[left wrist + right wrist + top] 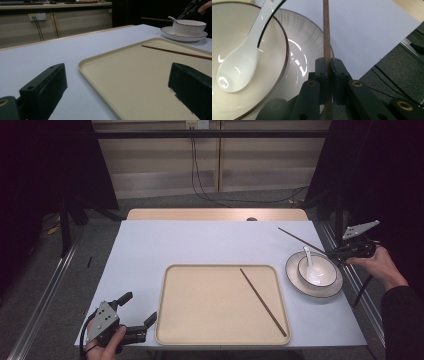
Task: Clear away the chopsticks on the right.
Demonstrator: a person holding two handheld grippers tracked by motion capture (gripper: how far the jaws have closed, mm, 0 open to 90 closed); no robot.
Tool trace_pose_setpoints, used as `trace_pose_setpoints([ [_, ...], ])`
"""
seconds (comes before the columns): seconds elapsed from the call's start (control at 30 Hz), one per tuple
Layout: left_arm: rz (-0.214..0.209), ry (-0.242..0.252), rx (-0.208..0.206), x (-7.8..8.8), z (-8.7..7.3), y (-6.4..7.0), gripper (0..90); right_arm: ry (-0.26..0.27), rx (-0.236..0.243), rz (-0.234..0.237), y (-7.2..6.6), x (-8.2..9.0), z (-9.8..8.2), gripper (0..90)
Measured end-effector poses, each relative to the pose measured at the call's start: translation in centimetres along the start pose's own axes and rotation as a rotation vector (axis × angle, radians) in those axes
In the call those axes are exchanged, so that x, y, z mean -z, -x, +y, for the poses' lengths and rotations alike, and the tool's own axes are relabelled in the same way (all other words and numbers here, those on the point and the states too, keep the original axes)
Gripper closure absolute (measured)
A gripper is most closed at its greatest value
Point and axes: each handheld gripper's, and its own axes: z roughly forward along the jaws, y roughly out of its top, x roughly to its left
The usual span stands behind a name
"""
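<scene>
Two brown chopsticks: one chopstick (263, 301) lies on the tray, the other chopstick (301, 240) is off it beside the bowl. One beige tray (175, 320). One white bowl (325, 275), one white plate (292, 275) under it, one white spoon (309, 259) in the bowl. Two grippers: left gripper (140, 311), right gripper (331, 253).

place: lab-like recording room | signs: black curtains (50, 160) at both sides | metal floor rails (45, 295) | wall sockets (37, 16) with trailing cables (200, 180) | lone white tabletop (210, 242)
</scene>
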Motion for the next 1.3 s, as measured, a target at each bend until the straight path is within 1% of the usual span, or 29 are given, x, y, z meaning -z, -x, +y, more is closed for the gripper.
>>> trace_pose_setpoints([
  [0.1,0.001,-0.004,-0.002,0.0,0.0,0.0,2.0,0.027,-0.034,0.016,-0.1,0.5,0.3,84.6],
  [0.13,0.002,-0.003,0.001,0.0,0.0,0.0,2.0,0.02,-0.046,-0.002,-0.3,0.7,0.4,84.6],
  [0.2,0.004,-0.003,0.002,0.0,0.0,0.0,2.0,0.036,-0.059,0.009,-0.4,1.1,0.6,84.6],
  [0.27,-0.001,-0.002,-0.003,0.1,0.0,0.0,2.0,0.05,-0.078,0.003,-0.7,1.5,0.8,84.6],
  [0.4,-0.001,0.002,0.001,0.0,0.0,0.0,2.0,0.072,-0.104,0.008,-1.2,2.1,0.9,84.6],
  [0.43,0.0,0.002,0.001,0.0,0.0,0.0,2.0,0.073,-0.112,-0.005,-1.4,2.2,1.0,84.6],
  [0.5,0.0,-0.002,-0.003,0.1,0.0,0.0,2.0,0.088,-0.126,0.005,-1.7,2.5,1.1,84.6],
  [0.53,0.001,-0.003,-0.003,0.1,0.0,-0.1,2.0,0.1,-0.118,0.008,-1.9,2.6,1.2,84.6],
  [0.57,0.001,-0.003,-0.003,0.1,0.0,-0.1,2.0,0.098,-0.142,-0.02,-2.2,2.9,1.3,84.6],
  [0.6,0.006,-0.004,-0.008,0.1,0.0,-0.1,2.0,0.105,-0.145,-0.015,-2.5,3.0,1.4,84.6],
  [0.67,0.001,-0.002,-0.002,0.1,0.0,-0.1,2.0,0.111,-0.153,-0.007,-3.4,3.2,1.6,84.6],
  [0.73,0.001,0.001,-0.002,0.1,0.0,0.0,2.0,0.101,-0.157,-0.012,-4.4,3.3,1.8,84.6],
  [0.77,0.0,0.002,-0.002,0.1,0.0,0.0,2.0,0.104,-0.178,-0.021,-4.9,3.4,1.9,84.6],
  [0.8,0.0,0.002,-0.003,0.1,0.0,0.0,2.0,0.106,-0.179,-0.025,-5.4,3.6,2.0,84.6],
  [0.87,0.0,0.0,-0.003,0.2,0.0,0.0,2.0,0.114,-0.201,-0.018,-6.5,3.9,2.0,84.6],
  [0.9,0.009,0.0,-0.01,0.2,0.0,0.0,2.0,0.112,-0.204,-0.015,-7.0,4.1,2.0,84.6],
  [0.93,0.005,-0.006,-0.015,0.2,0.0,-0.1,2.0,0.104,-0.209,-0.03,-7.6,4.3,2.0,84.6],
  [0.97,0.006,-0.004,-0.009,0.2,0.0,-0.1,2.0,0.111,-0.21,-0.027,-8.1,4.6,1.9,84.6],
  [1.0,0.006,-0.002,-0.008,0.1,0.0,-0.1,2.0,0.12,-0.224,-0.033,-8.6,4.9,1.8,84.6],
  [1.07,0.009,0.001,-0.007,0.1,0.1,0.1,2.0,0.14,-0.219,-0.033,-9.5,5.4,1.7,84.6],
  [1.13,0.007,0.002,-0.009,0.1,0.1,0.1,2.0,0.15,-0.233,-0.037,-10.4,5.8,1.5,84.6],
  [1.2,0.011,-0.001,-0.016,0.2,0.1,0.0,2.0,0.152,-0.264,-0.016,-11.2,5.9,1.2,84.6],
  [1.23,0.011,0.003,-0.011,0.2,0.1,0.1,2.0,0.138,-0.288,-0.02,-11.7,5.9,1.1,84.6],
  [1.27,0.011,0.002,-0.016,0.2,0.1,0.0,2.0,0.131,-0.296,-0.022,-12.1,5.9,0.9,84.6],
  [1.3,0.011,0.003,-0.017,0.2,0.1,0.0,2.0,0.138,-0.309,-0.017,-12.6,5.8,0.7,84.7],
])
